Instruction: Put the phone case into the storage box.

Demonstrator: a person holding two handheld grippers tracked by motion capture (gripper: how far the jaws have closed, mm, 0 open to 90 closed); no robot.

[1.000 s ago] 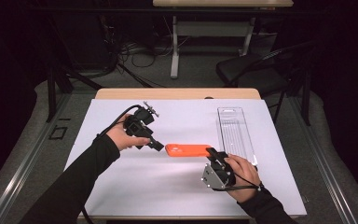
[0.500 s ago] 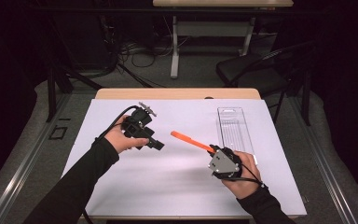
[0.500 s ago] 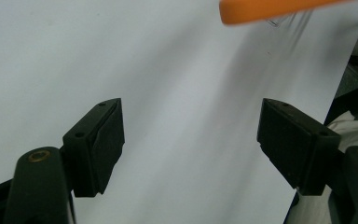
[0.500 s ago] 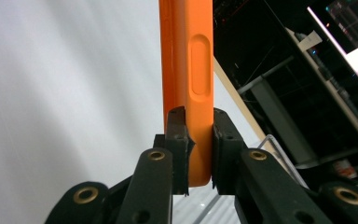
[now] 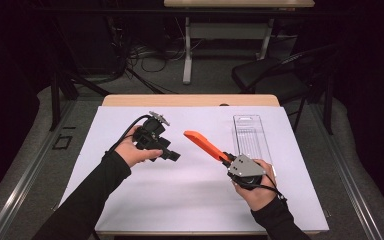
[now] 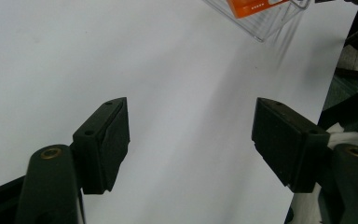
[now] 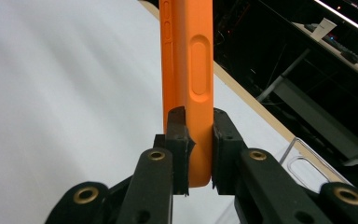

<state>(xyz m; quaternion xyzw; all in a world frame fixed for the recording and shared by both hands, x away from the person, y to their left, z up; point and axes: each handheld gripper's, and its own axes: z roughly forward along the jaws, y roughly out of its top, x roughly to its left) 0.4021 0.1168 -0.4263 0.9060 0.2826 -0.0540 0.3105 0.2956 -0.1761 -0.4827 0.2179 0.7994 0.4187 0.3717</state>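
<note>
Lifted off the white desk [image 5: 145, 200] since a second ago, the flat orange plastic case [image 5: 206, 144] now slants up toward the desk's middle, above the white surface. Beside it on the right lies a clear plastic tray [image 5: 252, 136]. The right gripper [image 5: 228, 161] pinches the case's lower end tightly between its fingers [image 7: 178, 140]. The left gripper [image 5: 172, 154] hangs near the case's tip, fingers [image 6: 106, 140] spread with nothing between them, having just been narrowing.
</note>
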